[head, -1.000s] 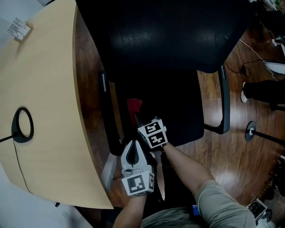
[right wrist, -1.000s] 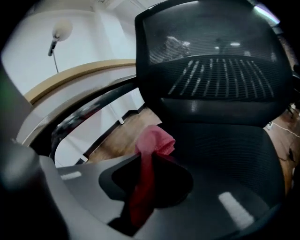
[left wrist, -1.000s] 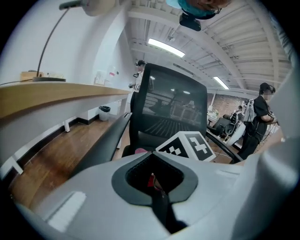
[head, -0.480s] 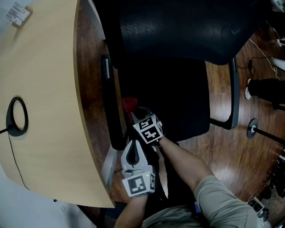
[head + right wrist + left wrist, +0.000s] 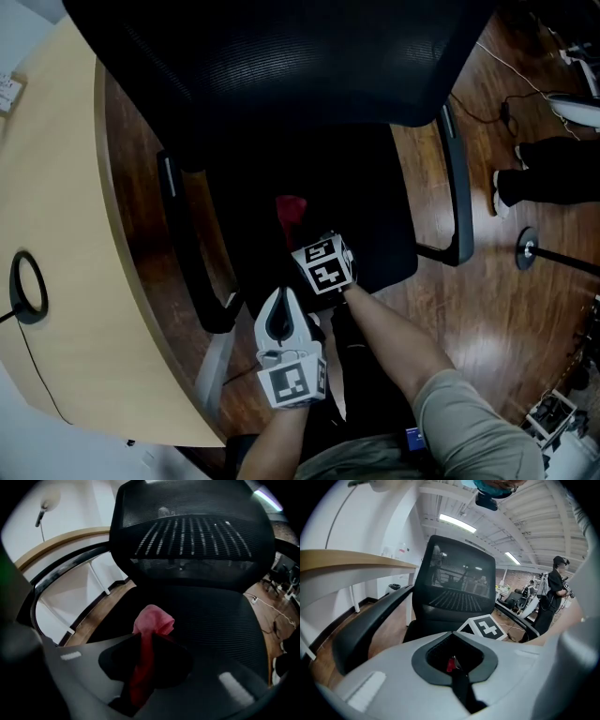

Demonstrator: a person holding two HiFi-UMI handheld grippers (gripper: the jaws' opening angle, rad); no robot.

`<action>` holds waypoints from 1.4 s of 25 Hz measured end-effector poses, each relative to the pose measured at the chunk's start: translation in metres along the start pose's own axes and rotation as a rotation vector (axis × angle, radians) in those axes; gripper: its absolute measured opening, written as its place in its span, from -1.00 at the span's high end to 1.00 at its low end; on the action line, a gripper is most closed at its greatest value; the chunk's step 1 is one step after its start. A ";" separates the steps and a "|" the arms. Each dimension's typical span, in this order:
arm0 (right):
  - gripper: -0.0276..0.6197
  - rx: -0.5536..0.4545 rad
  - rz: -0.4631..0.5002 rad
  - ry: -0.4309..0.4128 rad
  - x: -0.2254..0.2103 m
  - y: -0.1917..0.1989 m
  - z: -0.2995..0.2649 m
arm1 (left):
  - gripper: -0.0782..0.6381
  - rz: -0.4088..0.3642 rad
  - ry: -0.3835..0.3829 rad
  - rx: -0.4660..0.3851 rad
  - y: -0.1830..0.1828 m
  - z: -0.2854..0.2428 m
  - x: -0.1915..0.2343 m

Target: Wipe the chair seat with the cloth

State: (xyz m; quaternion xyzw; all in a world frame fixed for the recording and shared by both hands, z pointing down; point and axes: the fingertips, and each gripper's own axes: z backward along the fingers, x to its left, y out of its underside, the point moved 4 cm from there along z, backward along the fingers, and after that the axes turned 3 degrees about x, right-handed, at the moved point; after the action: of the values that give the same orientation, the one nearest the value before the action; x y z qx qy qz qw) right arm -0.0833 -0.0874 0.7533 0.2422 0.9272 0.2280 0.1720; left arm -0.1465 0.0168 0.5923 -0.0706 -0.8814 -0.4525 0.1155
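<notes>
A black office chair stands beside a pale wooden desk [image 5: 66,234] on a brown wooden floor [image 5: 506,300], with its mesh backrest [image 5: 300,66] at the top of the head view and its seat [image 5: 366,206] below it. The right gripper [image 5: 302,234] reaches over the front of the seat, its jaws pinching the red cloth [image 5: 291,208]. In the right gripper view a bunched pink-red end of the cloth sticks out past the jaw tips above the dark seat, while the rest trails back between the jaws. The cloth sits over the left half of the seat, nearer the left armrest [image 5: 192,253]; whether it presses on the fabric cannot be told. The left gripper [image 5: 281,295] hangs just behind and beside the right one, off the seat's front edge, with its jaws pressed together. A speck of red shows in their opening, too small to make out. A black ring [image 5: 26,286] lies on the desk, and a person's dark legs [image 5: 548,183] stand well apart at the right.
</notes>
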 end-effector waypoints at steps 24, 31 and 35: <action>0.74 0.072 -0.337 0.481 -0.241 0.099 0.116 | 0.76 -0.123 0.215 0.094 0.031 -0.064 -0.163; 0.73 0.003 -0.327 0.472 -0.221 0.081 0.119 | 0.77 -0.078 0.134 0.106 0.034 -0.053 -0.123; 0.73 -0.068 -0.274 0.390 -0.170 0.052 0.119 | 0.77 -0.066 0.023 0.073 0.022 -0.033 -0.073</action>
State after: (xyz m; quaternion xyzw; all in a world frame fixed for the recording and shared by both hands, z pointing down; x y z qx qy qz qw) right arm 0.1271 -0.0964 0.7156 0.0596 0.9589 0.2762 0.0273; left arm -0.0667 0.0017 0.6085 -0.0322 -0.8979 -0.4243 0.1131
